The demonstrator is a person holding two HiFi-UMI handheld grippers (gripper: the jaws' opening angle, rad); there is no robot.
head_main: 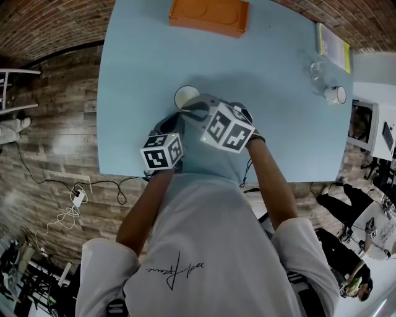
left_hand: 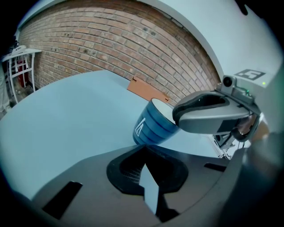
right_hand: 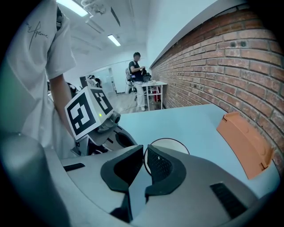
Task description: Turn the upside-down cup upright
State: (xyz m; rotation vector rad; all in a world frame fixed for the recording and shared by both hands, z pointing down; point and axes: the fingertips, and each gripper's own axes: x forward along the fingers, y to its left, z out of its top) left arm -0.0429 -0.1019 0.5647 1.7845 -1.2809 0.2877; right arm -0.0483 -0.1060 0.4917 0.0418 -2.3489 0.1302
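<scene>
A blue ribbed cup (head_main: 185,97) with a white inside stands near the middle of the light blue table (head_main: 136,74). In the left gripper view the cup (left_hand: 151,126) is tilted, mouth up and to the right. My right gripper (head_main: 190,111) is shut on its rim. In the right gripper view that rim (right_hand: 171,142) runs between the right gripper's pads (right_hand: 159,165), one inside the cup and one outside. My left gripper (head_main: 168,127) sits just to the near left of the cup. Its jaws meet with nothing between them, and the cup lies just past its tips (left_hand: 144,150).
An orange tray (head_main: 209,15) lies at the table's far edge. A clear glass (head_main: 317,69), a small white cup (head_main: 335,95) and a yellow-edged book (head_main: 331,44) sit at the far right. Brick wall behind the table; cables (head_main: 74,198) on the floor at left.
</scene>
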